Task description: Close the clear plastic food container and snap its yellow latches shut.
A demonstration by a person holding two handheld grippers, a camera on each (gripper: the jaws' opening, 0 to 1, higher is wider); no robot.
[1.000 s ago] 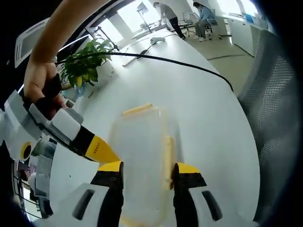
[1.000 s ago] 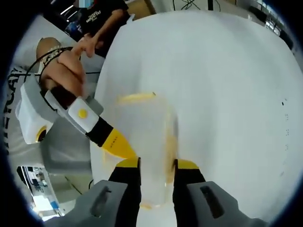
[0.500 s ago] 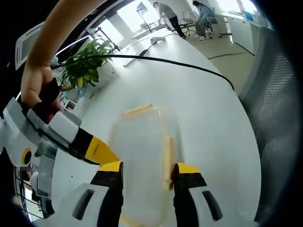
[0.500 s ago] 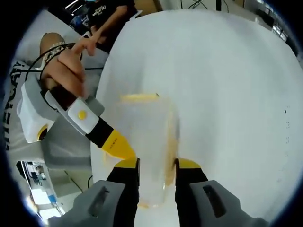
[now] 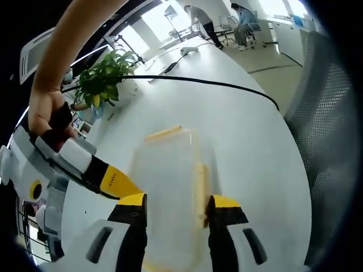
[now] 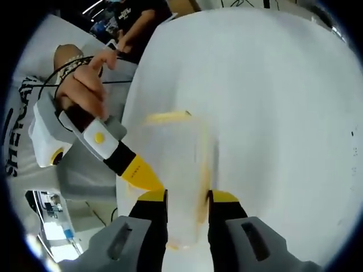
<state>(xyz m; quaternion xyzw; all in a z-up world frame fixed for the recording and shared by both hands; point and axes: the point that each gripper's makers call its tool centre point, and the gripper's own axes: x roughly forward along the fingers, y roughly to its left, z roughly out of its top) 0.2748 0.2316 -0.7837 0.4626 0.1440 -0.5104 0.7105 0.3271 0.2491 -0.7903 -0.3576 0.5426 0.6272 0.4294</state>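
Potted plant point(image 5: 101, 79), black cable point(image 5: 198, 83), mesh chair point(image 5: 326, 113) around white table point(image 5: 249, 141).

I log: white round table point(image 5: 227, 119); black cable point(image 5: 215, 85) across it; potted plant point(image 5: 102, 76); grey mesh chair point(image 5: 326, 113); bright windows point(image 5: 159, 20) behind.

The right gripper point(image 6: 187, 198) rises from the bottom of the right gripper view, its two yellow-tipped jaws standing on either side of the clear plastic food container point(image 6: 173, 170), close against its long walls; the container sits on the white table point(image 6: 272, 113), lid on; one yellow latch point(image 6: 166, 117) lies along its far end, another point(image 6: 203, 190) runs down the side by the right-hand jaw; the left gripper point(image 6: 144, 178) comes in from the left, its yellow tip at the container's near left corner, held by a hand point(image 6: 85, 90).
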